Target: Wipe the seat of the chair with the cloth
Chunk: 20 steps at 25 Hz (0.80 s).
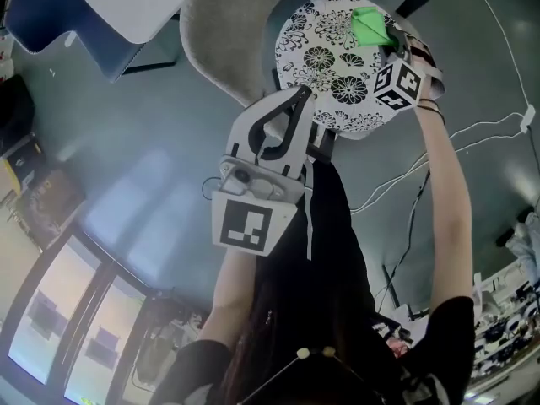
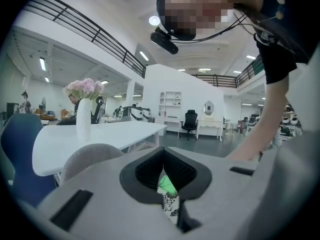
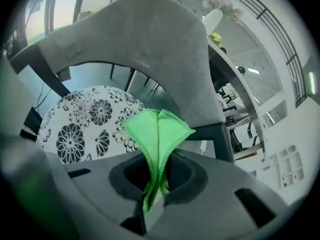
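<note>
The bright green folded cloth (image 3: 157,129) is pinched between the pressed-together jaws of the right gripper (image 3: 157,176), its free end fanning out past the tips. In the head view, that gripper (image 1: 386,47) holds the cloth (image 1: 367,25) over the far right part of the round black-and-white flower-patterned chair seat (image 1: 325,57); whether the cloth touches the seat cannot be told. Closer to the person, the left gripper (image 1: 301,93) hangs over the seat's near edge, well apart from the cloth, its jaws closed tip to tip on nothing (image 2: 163,151). Beyond the seat curves the grey upholstered chair back (image 1: 211,32). Farther off stand a white table (image 2: 100,136), bearing a white vase of pink flowers (image 2: 83,116), and a dark blue chair (image 2: 20,154).
</note>
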Motion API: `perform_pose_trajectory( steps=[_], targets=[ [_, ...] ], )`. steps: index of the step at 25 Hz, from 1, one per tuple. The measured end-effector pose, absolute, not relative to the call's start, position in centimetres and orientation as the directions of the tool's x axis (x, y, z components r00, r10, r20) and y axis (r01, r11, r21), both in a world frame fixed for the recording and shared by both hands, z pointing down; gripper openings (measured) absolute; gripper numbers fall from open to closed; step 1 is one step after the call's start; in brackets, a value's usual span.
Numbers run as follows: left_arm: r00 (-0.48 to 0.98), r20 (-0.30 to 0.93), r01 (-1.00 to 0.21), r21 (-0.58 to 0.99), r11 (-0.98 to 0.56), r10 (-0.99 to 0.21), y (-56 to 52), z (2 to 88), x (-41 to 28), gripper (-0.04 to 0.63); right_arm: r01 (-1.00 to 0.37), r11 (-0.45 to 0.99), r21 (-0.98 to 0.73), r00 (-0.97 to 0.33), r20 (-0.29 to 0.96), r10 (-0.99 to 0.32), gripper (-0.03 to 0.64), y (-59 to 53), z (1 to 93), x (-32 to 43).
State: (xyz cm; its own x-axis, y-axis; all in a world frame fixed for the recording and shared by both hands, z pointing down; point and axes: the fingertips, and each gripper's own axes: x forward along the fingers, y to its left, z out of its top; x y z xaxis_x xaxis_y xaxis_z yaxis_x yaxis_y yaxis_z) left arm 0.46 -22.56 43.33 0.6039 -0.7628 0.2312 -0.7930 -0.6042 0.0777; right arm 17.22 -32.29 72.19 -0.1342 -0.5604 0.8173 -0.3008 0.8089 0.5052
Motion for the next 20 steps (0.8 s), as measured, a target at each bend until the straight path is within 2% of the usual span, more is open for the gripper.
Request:
perform_pose_trajectory(
  steps=[6,12,20],
  targets=[
    [0.615,0.256,-0.782,0.081,-0.618,-0.746,-22.0,44.0,1.1,0.006,-0.411,0.784,0.465,-0.061,0.844,-0.532,0.051,-33.3,73.4,21.3],
    [0.611,0.26,-0.785,0.076,-0.615,-0.748,-22.2,44.4,0.7,0.006,-0.365,0.824,0.434,-0.09,0.864,-0.495,0.051,-28.0,75.2,20.6],
    [0.612,0.26,-0.784,0.076,-0.616,-0.747,-22.0,44.3,0.6,0.006,-0.406,0.842,0.357,-0.146,0.884,-0.445,0.051,-18.9,76.0,18.4]
  ],
)
